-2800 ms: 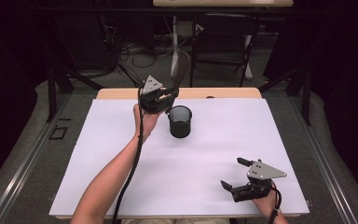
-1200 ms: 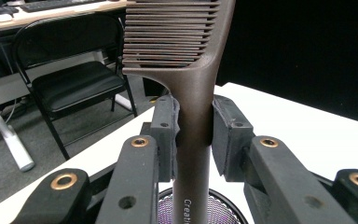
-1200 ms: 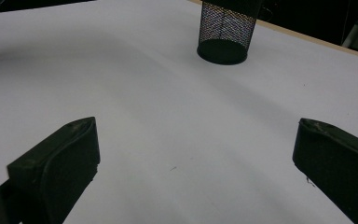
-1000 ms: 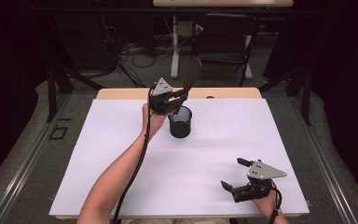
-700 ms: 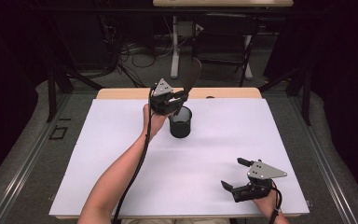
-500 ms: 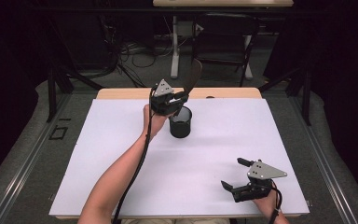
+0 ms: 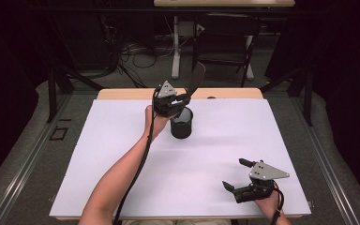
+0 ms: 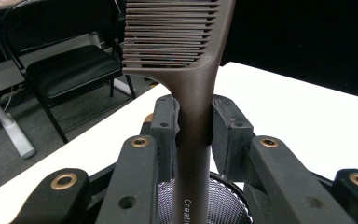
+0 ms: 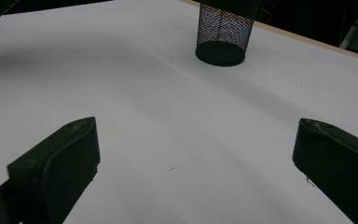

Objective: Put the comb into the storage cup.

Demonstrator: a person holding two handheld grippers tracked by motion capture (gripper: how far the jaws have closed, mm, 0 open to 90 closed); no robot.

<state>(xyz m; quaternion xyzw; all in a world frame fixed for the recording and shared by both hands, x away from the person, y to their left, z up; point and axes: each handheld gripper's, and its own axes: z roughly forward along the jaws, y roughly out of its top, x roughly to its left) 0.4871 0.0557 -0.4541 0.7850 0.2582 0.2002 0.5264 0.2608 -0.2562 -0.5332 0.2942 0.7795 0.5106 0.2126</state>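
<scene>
Left gripper [image 8: 193, 119] clamps a brown comb [image 8: 186, 60] by its handle, right above mesh cup [image 7: 181, 123]. Right gripper [image 7: 238, 176], well apart from cup, jaws wide, holds nothing.

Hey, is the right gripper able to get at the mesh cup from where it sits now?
Probably yes. The right gripper rests open near the table's front edge, and bare white table lies between it and the mesh cup. The left gripper holds a comb over the cup, crowding its top.

Left tool [image 8: 193, 123] clamped on brown comb [image 8: 189, 70] handle, teeth uppermost; black mesh cup [image 8: 223, 200] directly below; white bench [image 8: 289, 107] behind; black chair [image 8: 65, 60] beyond.
</scene>
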